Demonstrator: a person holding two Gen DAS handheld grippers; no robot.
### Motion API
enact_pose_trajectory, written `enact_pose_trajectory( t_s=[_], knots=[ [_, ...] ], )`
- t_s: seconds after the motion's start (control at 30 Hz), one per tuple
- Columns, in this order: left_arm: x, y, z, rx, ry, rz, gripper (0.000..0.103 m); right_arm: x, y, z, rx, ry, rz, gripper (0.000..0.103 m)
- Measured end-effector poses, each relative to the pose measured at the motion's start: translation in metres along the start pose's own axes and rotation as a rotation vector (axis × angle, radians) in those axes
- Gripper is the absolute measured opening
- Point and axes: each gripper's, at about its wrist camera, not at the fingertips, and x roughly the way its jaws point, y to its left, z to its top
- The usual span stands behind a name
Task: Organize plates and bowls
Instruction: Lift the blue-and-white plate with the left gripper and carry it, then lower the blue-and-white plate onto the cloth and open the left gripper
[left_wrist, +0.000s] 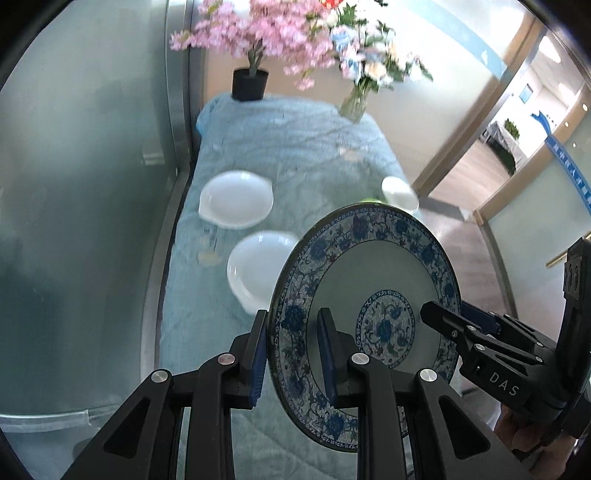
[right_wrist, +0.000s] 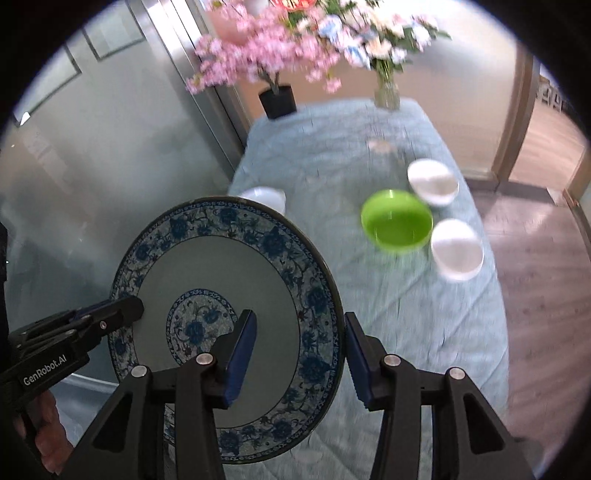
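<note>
Both grippers pinch the same blue-and-white plate (left_wrist: 369, 317) by opposite edges, the left gripper (left_wrist: 295, 354) closed over its left rim and the right gripper (right_wrist: 299, 354) closed over its right rim, holding it tilted nearly upright above the near end of a table draped in a light blue cloth (right_wrist: 388, 314). Beyond the plate, two white dishes (left_wrist: 236, 199) lie on the left side of the cloth, while a green bowl (right_wrist: 397, 221) sits between two white bowls (right_wrist: 458, 249) on the right. A potted pink blossom tree (right_wrist: 277, 99) and a glass vase of flowers (right_wrist: 386, 94) stand at the far end.
</note>
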Motion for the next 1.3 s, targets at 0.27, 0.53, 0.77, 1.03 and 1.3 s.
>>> enact_pose_trajectory(
  t_s=[0.27, 0.53, 0.77, 1.03, 1.3],
  knots=[
    [0.059, 0.023, -0.046, -0.025, 0.132, -0.022, 0.022, 0.046, -0.011, -0.051, 0.051, 0.123, -0.022, 0.047],
    [0.112, 0.036, -0.07, -0.033, 0.234, -0.018, 0.022, 0.09, -0.021, -0.087, 0.11, 0.23, -0.034, 0.047],
    [0.153, 0.039, -0.076, -0.028, 0.289, -0.02, 0.022, 0.118, -0.032, -0.101, 0.145, 0.281, -0.053, 0.047],
    [0.193, 0.038, -0.082, -0.008, 0.313, 0.0, 0.021, 0.151, -0.046, -0.118, 0.183, 0.324, -0.063, 0.047],
    [0.207, 0.041, -0.086, -0.014, 0.326, 0.002, 0.021, 0.166, -0.039, -0.124, 0.18, 0.34, -0.068, 0.051]
  ],
)
